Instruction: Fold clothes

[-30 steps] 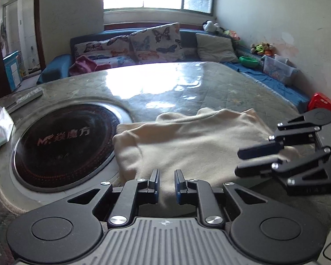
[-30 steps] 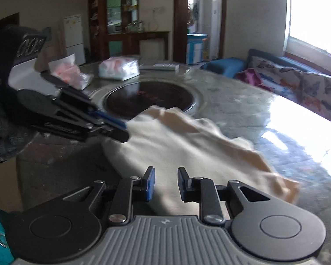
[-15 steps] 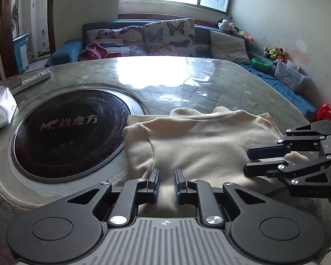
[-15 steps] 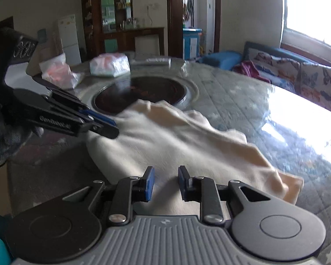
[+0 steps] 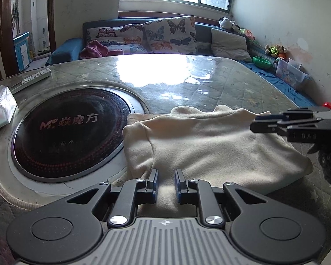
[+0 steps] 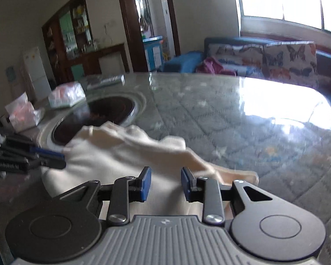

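Two handheld grippers hover over a folded cream garment (image 5: 211, 148) lying on a quilted table (image 5: 209, 77) beside a round black cooktop (image 5: 70, 130). The left gripper (image 5: 166, 183) stands narrowly parted, the right gripper (image 6: 166, 185) wider; neither grips any cloth.

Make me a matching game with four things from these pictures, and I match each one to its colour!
Things:
1. folded garment
2. round cooktop
3. bowl by the toys
4. crumpled cloth on the sofa

Colours:
A. green
B. pink
C. cream
D. black

Pairs: 1-C, 2-D, 3-A, 4-B
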Demonstrator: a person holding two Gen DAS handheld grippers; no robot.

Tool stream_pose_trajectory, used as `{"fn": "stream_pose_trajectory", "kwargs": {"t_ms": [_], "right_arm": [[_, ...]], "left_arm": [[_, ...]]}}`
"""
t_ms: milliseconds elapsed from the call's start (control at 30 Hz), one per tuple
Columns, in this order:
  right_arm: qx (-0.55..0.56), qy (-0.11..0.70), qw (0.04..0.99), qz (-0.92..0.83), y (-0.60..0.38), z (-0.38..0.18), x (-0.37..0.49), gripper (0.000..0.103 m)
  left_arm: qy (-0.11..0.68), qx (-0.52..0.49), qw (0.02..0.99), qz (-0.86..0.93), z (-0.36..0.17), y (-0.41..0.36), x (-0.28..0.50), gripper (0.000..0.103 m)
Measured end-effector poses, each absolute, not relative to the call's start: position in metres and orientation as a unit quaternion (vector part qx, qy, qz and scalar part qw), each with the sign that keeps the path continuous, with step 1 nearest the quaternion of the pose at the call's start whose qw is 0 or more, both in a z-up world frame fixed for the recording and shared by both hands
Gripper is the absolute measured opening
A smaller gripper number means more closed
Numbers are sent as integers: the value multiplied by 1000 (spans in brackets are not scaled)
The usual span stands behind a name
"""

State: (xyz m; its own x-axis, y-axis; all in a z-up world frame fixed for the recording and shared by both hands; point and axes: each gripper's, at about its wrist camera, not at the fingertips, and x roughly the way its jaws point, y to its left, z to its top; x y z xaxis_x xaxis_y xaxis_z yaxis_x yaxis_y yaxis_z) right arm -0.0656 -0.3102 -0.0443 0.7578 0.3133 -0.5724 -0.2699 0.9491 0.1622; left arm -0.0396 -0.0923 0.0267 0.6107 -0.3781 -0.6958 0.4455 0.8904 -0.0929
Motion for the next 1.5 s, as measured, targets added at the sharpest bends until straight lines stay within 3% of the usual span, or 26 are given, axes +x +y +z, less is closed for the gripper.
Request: {"fn": "stream_pose_trajectory", "kwargs": {"t_ms": [267,533,600,667,1000,1167,1500], "right_arm": [[38,328,932,151,-307,-53,-36,29],[29,321,934,155,-307,-44,-49,31],[25,319,933,163,-305,-41,-57,36],[11,314,934,173,-301,-41,-68,51],[-10,312,932,182,-290,-52,-88,62],[-16,308,932,191,-287,-54,-90,80],[-41,308,929,201,-274,-60,-92,96]], "left_arm": [[380,48,896,-225,29,-96,-40,20],[378,41,898,-222,35,-100,-39,35],[378,40,899,-219,36,-101,-39,45],[380,42,899,-214,36,-103,-39,48],[387,52,901,-189,40,-115,-38,68],[393,48,901,-179,37,-114,-37,72],[406,38,900,-153,32,-111,-33,82]]}}
